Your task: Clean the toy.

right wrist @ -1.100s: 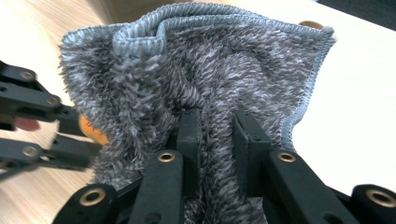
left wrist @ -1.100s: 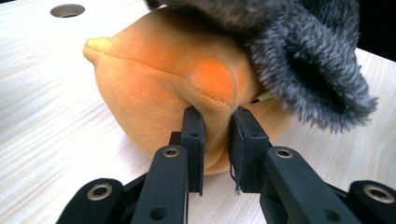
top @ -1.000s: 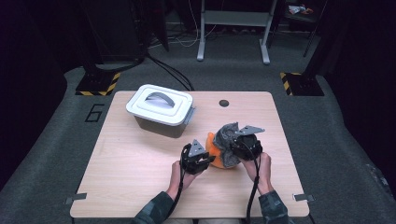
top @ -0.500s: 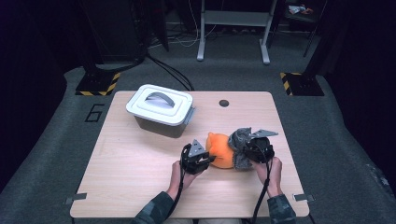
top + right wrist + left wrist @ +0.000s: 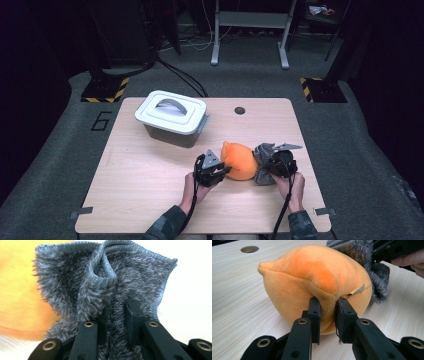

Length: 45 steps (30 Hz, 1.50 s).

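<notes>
left tongs [image 5: 325,315] pinch orange plush [image 5: 317,282], anchoring it; right tongs [image 5: 113,315] at 3 o'clock clamp grey cloth [image 5: 105,280] for wiping.

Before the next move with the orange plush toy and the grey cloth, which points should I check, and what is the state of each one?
1. Left gripper pinches a fold of the round orange plush toy: ok.
2. Right gripper is shut on the fuzzy grey cloth: ok.
3. Cloth lies against the toy's side: ok.
4. Toy rests on the light wooden table: ok.
5. White lid with handle is on the grey plastic box: ok.
6. How firmly each grip holds: cannot tell.
</notes>
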### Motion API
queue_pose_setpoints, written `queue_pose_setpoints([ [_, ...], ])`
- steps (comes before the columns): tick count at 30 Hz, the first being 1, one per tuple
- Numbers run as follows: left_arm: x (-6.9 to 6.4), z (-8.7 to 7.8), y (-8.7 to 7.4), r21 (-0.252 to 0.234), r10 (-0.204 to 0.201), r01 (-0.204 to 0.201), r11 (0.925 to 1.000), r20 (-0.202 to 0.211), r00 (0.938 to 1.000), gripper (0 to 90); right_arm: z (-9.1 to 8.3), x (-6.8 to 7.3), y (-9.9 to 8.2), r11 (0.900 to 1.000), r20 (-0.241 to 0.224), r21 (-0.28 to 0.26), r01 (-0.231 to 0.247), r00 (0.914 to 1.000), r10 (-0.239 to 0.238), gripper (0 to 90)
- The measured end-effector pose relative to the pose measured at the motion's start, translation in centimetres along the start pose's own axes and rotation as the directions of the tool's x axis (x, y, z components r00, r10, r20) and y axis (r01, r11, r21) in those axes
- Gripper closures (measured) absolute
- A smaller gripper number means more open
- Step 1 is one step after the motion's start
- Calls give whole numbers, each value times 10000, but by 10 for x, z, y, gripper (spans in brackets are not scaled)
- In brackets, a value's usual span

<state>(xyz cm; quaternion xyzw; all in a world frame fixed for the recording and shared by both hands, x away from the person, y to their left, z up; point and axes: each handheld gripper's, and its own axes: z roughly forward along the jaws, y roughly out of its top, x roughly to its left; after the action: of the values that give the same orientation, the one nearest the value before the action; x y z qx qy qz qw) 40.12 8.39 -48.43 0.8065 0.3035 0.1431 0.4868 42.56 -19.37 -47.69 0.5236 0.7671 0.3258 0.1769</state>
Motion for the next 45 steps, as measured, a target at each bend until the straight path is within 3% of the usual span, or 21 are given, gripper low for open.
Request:
queue_pose_setpoints([
  [4, 1, 0, 0, 11, -40, 40, 10000, 34, 10000, 753, -4, -4, -1, 9998, -28, 15, -187, 9998, 187, 743],
  [8, 2, -1, 1, 24, -27, 27, 10000, 30, 10000, 752, -18, -4, 7, 9991, -175, -421, -36, 9998, 29, 742],
  [17, 2, -1, 2, 46, 115, -115, 9999, 14, 9999, 753, -47, 32, 42, 9892, -580, -1094, 971, 9929, -1039, 743],
  [28, 1, 0, 3, 31, 171, -171, 9998, 31, 9998, 753, -40, 69, 68, 9767, -1136, -1172, 1799, 9746, -1931, 744],
  [32, 2, 0, 3, 49, 134, -135, 9999, 70, 9999, 753, -34, 77, 71, 9736, -1181, -1048, 2027, 9695, -2146, 744],
  [33, 2, 0, 3, 53, 150, -150, 9999, 74, 9999, 753, -33, 80, 72, 9773, -1209, -997, 1869, 9727, -1983, 744],
  [36, 2, 0, 3, 77, 167, -168, 9998, 109, 9998, 753, -28, 84, 72, 9718, -1260, -981, 2145, 9660, -2260, 742],
  [39, 2, 1, 2, 122, 190, -191, 9997, 69, 9998, 753, -22, 88, 71, 9749, -1201, -754, 2096, 9686, -2175, 690],
  [40, 2, 1, 2, 125, 143, -144, 9998, 128, 9998, 753, -20, 87, 70, 9726, -1289, -765, 2196, 9651, -2280, 661],
  [42, 2, 1, 2, 108, 142, -143, 9998, 114, 9998, 753, -18, 86, 70, 9802, -1419, -684, 1856, 9707, -1937, 568],
  [45, 2, 2, 2, 151, 193, -195, 9997, 88, 9998, 753, -14, 89, 67, 9811, -1273, -578, 1846, 9734, -1906, 518],
])
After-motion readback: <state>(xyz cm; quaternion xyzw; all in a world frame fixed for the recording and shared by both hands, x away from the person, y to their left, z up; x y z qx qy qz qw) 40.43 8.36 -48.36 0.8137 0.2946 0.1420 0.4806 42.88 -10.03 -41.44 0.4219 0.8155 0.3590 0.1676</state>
